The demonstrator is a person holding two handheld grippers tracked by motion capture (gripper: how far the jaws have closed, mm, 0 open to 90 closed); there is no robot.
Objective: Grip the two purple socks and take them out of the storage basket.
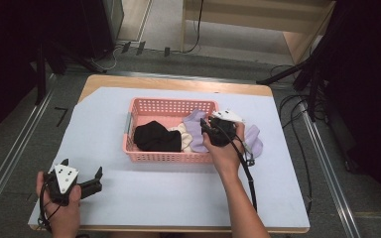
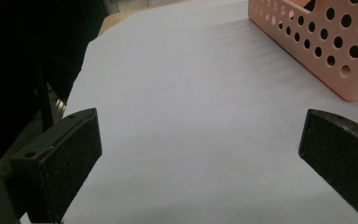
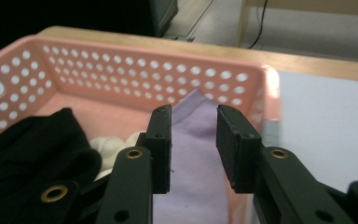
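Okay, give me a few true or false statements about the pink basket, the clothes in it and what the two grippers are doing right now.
1. The pink basket holds a black garment. True.
2. The left gripper hangs over the basket. False: it sits at the table's near left corner, fingers wide apart with nothing between them.
3. The right gripper points at a lilac cloth. True.
4. Another lilac piece lies outside the basket, on its right. True.
5. The basket is blue. False: it is pink.
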